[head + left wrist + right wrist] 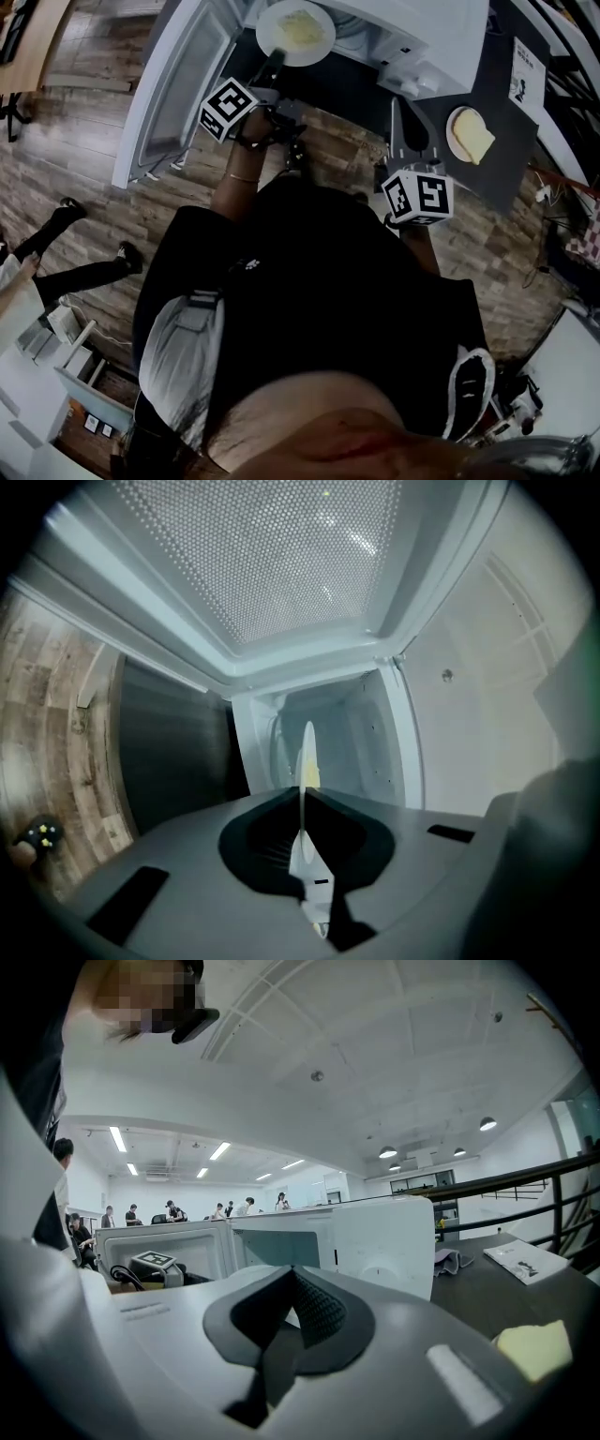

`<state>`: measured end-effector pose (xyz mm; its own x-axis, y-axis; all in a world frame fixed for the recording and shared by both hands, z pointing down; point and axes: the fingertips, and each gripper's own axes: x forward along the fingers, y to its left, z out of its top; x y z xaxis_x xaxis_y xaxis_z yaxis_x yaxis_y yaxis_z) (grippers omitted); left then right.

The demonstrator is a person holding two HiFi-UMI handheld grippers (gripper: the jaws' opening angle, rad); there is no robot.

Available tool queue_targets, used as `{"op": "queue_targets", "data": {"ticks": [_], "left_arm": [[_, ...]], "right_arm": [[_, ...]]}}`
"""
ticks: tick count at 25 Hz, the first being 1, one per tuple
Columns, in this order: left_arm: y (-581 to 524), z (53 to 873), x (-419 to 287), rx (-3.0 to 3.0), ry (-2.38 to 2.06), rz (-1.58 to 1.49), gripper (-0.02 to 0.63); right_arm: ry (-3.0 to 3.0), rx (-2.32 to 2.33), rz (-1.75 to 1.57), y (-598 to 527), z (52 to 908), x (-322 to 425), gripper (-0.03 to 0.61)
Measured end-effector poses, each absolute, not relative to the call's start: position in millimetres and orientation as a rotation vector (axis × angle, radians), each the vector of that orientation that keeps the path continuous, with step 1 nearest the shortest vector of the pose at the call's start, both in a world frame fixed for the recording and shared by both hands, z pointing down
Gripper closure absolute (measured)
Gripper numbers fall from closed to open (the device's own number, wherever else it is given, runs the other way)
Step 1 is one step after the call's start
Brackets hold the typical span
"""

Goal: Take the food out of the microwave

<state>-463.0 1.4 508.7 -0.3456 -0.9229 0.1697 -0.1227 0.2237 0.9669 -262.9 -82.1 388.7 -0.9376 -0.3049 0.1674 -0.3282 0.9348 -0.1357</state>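
The round white plate point(265, 37) of yellow food point(298, 30) lay at upper centre of the head view, at the mouth of the open white microwave point(384, 33), directly ahead of the left gripper point(271, 67), the nearer one. Its jaws were clamped on the plate's near rim, which stood edge-on between them. The right gripper point(411, 114), at mid right, was closed and empty.

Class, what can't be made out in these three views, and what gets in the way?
Food on the plate: head view, too small and pale to name; left gripper view shows the plate edge-on, only a yellow sliver.
Yellow slab on the table: right gripper view, blurred at the lens rim.
Sheet print: head view, too small to read.
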Motion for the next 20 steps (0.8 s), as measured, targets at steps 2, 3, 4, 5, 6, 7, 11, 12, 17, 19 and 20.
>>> {"op": "queue_targets", "data": {"ticks": [2,3,4,5,6,7,11,12,17,19,20], "left_arm": [[3,504,-457,0.996,-1.672,-1.218,0.6],[4,502,-454,1.0,-1.677,-1.22,0.6],[6,501,-451,1.0,-1.679,-1.226,0.6],[7,499,-447,0.997,-1.675,-1.236,0.6],[9,498,-443,0.992,-1.671,-1.247,0.599],[11,498,-438,0.986,-1.671,-1.254,0.6],[19,496,-413,0.975,-1.659,-1.259,0.6],[20,495,-407,0.976,-1.654,-1.259,0.6],[24,488,-375,0.998,-1.636,-1.244,0.598],[25,486,-361,1.003,-1.62,-1.241,0.598],[26,485,-355,1.005,-1.614,-1.239,0.598]], "right_arm": [[-2.953,0.469,0.247,-82,389,-259,0.58],[-2.955,0.46,0.247,-82,389,-257,0.58],[-2.956,0.45,0.247,-82,389,-254,0.58],[-2.958,0.441,0.247,-82,389,-251,0.58],[-2.959,0.434,0.247,-83,389,-248,0.58],[-2.96,0.429,0.248,-83,390,-244,0.58],[-2.967,0.415,0.252,-84,388,-230,0.58],[-2.969,0.414,0.253,-85,388,-226,0.58],[-2.974,0.431,0.261,-87,386,-206,0.58],[-2.974,0.436,0.268,-87,386,-197,0.58],[-2.974,0.438,0.273,-87,387,-193,0.58]]}}
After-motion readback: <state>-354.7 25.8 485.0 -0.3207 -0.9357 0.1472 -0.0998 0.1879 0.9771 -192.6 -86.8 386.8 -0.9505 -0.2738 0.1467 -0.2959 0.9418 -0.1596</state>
